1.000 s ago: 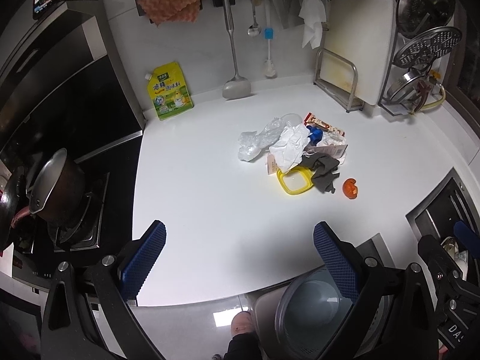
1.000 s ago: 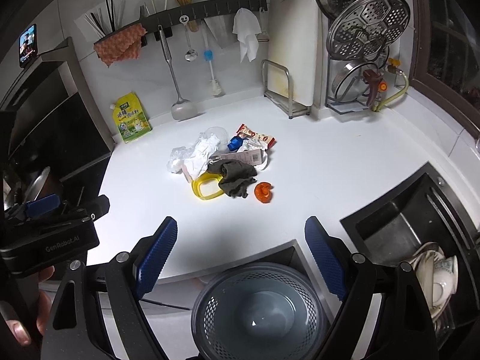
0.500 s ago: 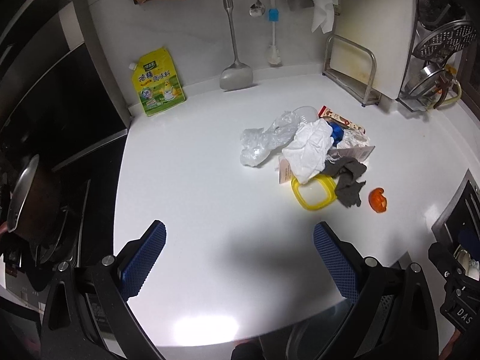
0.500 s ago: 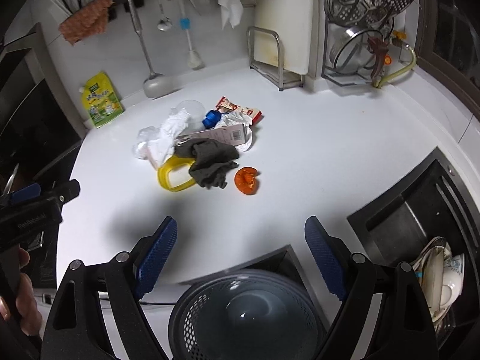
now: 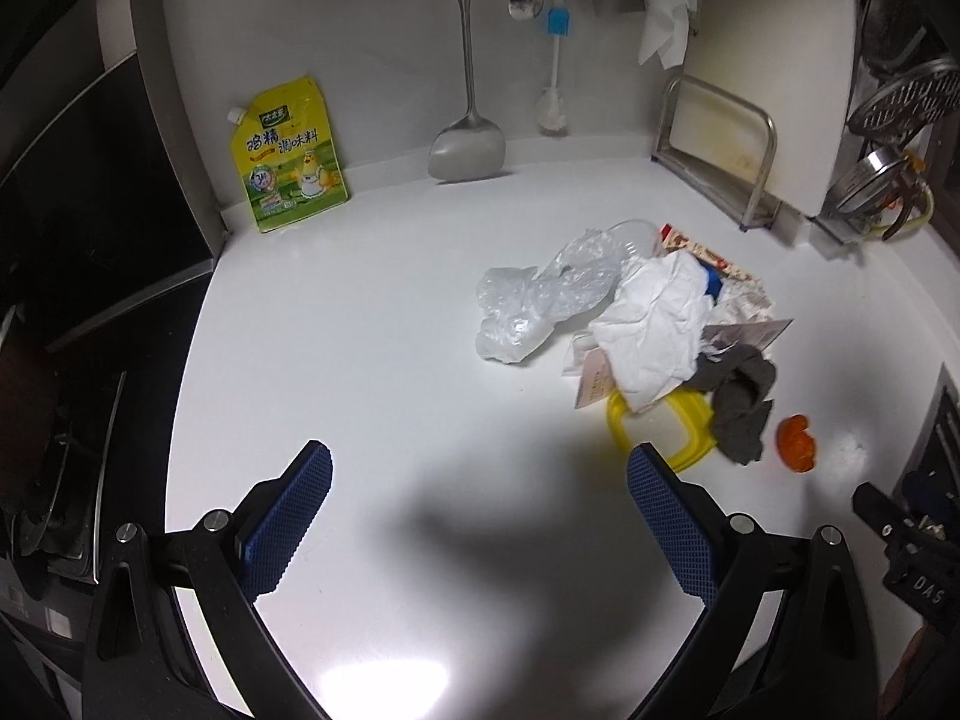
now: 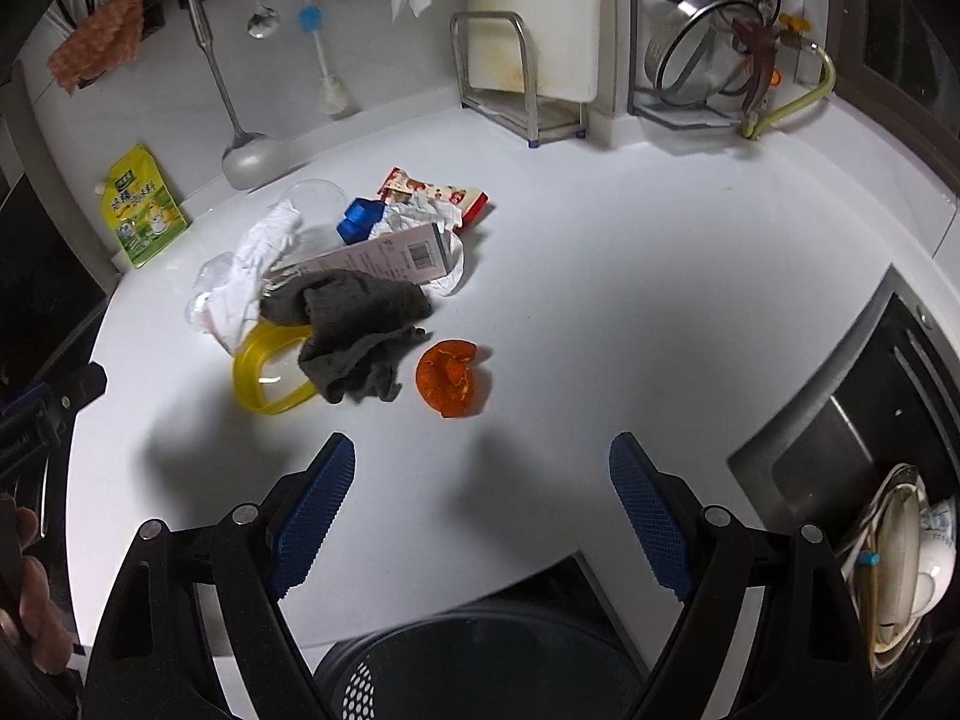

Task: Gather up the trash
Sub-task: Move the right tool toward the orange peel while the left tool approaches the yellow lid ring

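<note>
Far left, against the wall: yellow pouch [image 5: 289, 157], upright, well apart from the trash. Right of it, a hanging spatula [image 5: 467, 144] with its blade touching the surface [image 5: 372, 324], then a spoon [image 5: 526, 0] and a blue-headed brush [image 5: 555, 72].

Near left: left gripper [image 5: 478, 483], jaws wide open, holding nothing, hovering over bare surface just near-left of the trash.

Centre, trash heap, left to right:
- clear plastic bag [image 5: 540, 300], crumpled, leftmost item;
- white paper [image 5: 654, 324], crumpled, lying over the bag's right end and over the yellow lid's far edge;
- yellow lid [image 6: 270, 369], flat, at the near edge of the heap;
- clear cup [image 6: 315, 198], on the far side;
- blue cap [image 6: 360, 219], just right of the cup;
- pink box [image 6: 384, 258], flattened, barcode up, lying across the middle;
- grey rag [image 6: 354, 330], bunched, covering the lid's right side and the box's near edge;
- red wrapper [image 6: 438, 192], far right of the heap;
- orange peel [image 6: 447, 378], just right of the rag, not touching it.

Near centre-right: right gripper [image 6: 482, 483], jaws wide open, holding nothing, near side of the peel. A bin [image 6: 480, 666] sits below the surface's near edge.

Far right: cutting board [image 6: 534, 18] upright in a metal rack [image 6: 516, 84]; pot lids [image 6: 714, 48] beyond it. Near right: sink [image 6: 840, 456] holding dishes [image 6: 906, 564].
</note>
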`<state>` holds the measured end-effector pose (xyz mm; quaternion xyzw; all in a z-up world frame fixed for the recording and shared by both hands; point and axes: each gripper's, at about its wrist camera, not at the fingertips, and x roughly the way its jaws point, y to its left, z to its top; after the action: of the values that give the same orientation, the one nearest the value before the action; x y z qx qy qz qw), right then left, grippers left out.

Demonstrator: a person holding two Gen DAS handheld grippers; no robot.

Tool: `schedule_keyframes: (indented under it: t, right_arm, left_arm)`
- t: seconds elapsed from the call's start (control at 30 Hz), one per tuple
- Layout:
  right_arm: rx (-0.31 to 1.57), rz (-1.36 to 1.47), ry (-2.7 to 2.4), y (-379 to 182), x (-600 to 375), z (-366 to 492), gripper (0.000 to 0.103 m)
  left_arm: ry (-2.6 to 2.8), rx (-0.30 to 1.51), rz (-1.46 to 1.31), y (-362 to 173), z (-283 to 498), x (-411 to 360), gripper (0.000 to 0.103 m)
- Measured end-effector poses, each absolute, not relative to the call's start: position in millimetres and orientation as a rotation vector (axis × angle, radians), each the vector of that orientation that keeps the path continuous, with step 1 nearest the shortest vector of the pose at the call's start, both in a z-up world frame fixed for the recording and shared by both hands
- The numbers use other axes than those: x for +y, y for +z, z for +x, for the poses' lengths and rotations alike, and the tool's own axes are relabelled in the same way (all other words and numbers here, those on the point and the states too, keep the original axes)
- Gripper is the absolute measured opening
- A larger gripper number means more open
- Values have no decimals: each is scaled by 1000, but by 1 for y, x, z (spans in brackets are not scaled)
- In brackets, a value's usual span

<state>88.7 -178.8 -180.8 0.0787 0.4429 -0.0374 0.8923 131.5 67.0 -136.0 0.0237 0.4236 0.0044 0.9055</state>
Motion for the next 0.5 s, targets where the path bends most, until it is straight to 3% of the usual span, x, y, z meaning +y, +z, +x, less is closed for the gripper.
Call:
schedule_keyframes:
  t: [0.5]
  right_arm:
    - [891,161,-65,-212,-185,132,83]
  left_arm:
    - [-50,863,51,-166,149,45,97]
